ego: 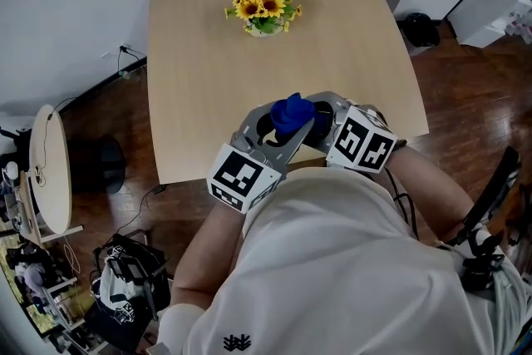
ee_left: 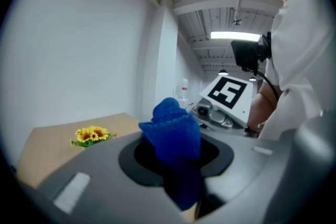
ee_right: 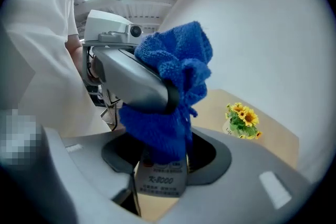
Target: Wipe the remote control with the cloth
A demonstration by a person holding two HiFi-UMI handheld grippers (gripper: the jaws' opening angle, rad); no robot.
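left claw (ego: 281, 139): clenched on the blue cloth (ee_left: 173, 131), bunched between its jaws | right claw (ee_right: 160, 194): grasping the remote control (ee_right: 163, 180) between its jaws | cloth touches the remote's far end, just ahead of right claw | both over the table's (ego: 208, 54) near edge

Only the lower end of the remote control (ee_right: 160, 182) peeks out in the right gripper view. The blue cloth (ee_right: 173, 86) drapes over the rest, and the print on it is too blurred to read surely. In the head view it is lost altogether beneath the blue cloth, where the left tool (ego: 281, 129) and right tool (ego: 320, 120) meet. The person's white shirt (ego: 332, 262) covers the near edge of the bench (ego: 208, 54). The left tool's tips vanish inside the blue cloth.
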